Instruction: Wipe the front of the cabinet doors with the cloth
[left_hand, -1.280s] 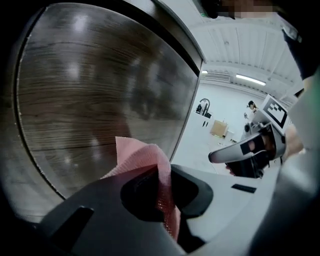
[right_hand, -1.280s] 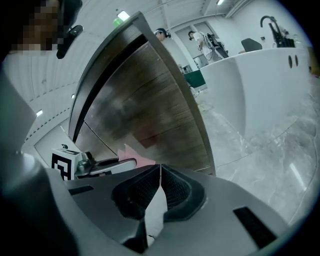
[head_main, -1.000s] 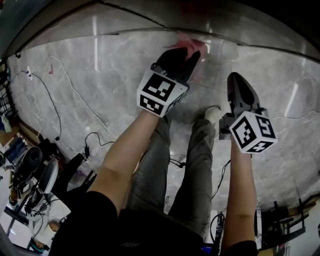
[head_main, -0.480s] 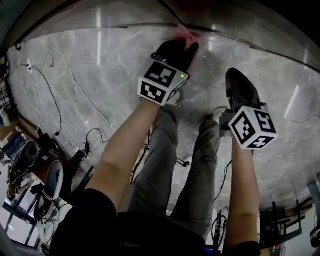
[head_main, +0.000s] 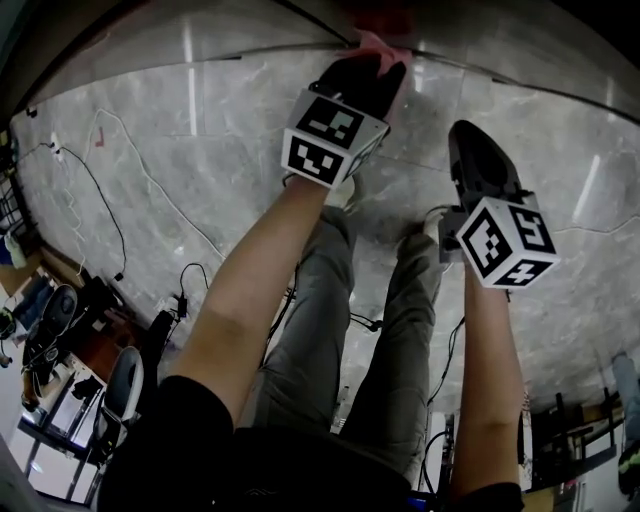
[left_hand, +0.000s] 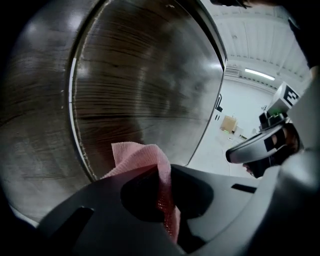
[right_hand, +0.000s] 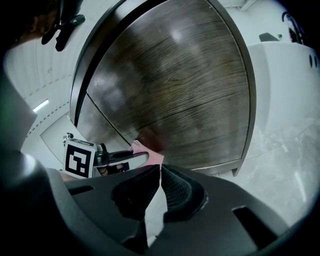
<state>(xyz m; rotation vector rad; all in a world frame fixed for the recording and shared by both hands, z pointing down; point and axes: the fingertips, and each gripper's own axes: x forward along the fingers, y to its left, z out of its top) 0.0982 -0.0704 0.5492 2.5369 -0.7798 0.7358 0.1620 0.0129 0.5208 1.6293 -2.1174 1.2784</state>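
Observation:
A pink cloth (left_hand: 142, 156) is pinched in my left gripper (left_hand: 165, 187), which is shut on it. Its free corner sticks up against the dark wood-grain cabinet door (left_hand: 145, 85), low down near the door's metal edge. In the head view the left gripper (head_main: 365, 75) reaches to the cabinet's foot, the cloth (head_main: 378, 45) showing at its tip. My right gripper (head_main: 467, 140) hangs to the right and a little back, shut with nothing in it. In the right gripper view its jaws (right_hand: 160, 172) meet, facing the door (right_hand: 185, 85), with the cloth (right_hand: 149, 154) to the left.
Grey marble floor (head_main: 200, 130) runs up to the cabinet. Thin cables (head_main: 110, 190) trail across the floor at left. The person's legs (head_main: 330, 300) are below the grippers. Chairs and gear (head_main: 60, 340) crowd the lower left, and a metal stand (head_main: 570, 440) is at lower right.
The left gripper has moved forward with the cloth, closer to the cabinet's foot. The right gripper has barely shifted.

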